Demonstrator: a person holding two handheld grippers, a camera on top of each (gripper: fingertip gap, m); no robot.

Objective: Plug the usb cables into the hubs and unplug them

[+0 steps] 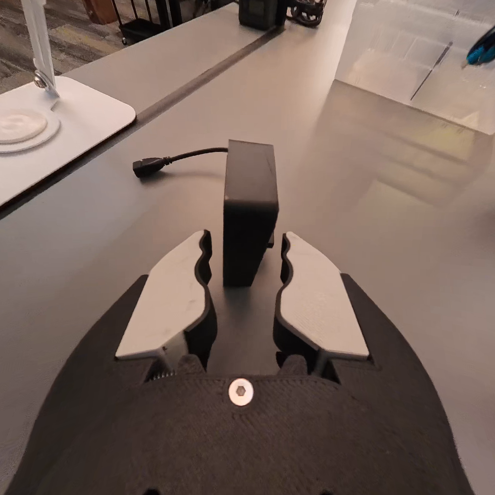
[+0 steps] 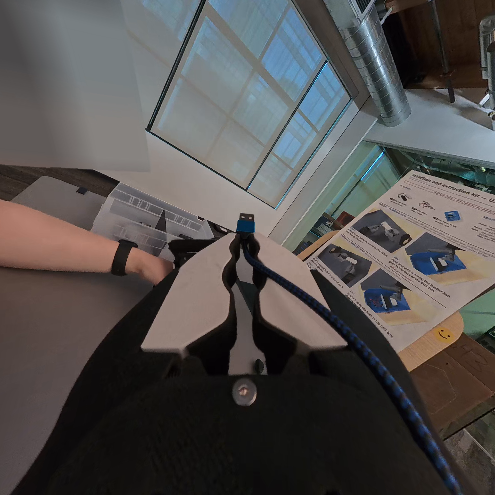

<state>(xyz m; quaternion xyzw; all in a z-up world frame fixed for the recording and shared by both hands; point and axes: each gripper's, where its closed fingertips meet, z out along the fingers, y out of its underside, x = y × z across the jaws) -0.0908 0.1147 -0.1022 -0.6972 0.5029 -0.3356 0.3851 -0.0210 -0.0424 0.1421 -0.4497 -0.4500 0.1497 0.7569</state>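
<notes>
Left tongs (image 1: 246, 238) spread wide around black hub (image 1: 249, 214) standing on table (image 1: 348, 241), its cable at 10 o'clock. Only right view shows right tongs (image 2: 243, 237) clamping blue usb cable (image 2: 308, 300), plug at 12 o'clock.

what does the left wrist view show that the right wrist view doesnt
Only the left wrist view: the black hub standing on edge on the grey table between the open left gripper's fingers, its short pigtail cable, and a white stand base.

Only the right wrist view: the right gripper shut on the blue braided usb cable, plug pointing forward, a printed instruction sheet, a window, and a forearm with a black wristband.

Both: a clear plastic bin.
</notes>
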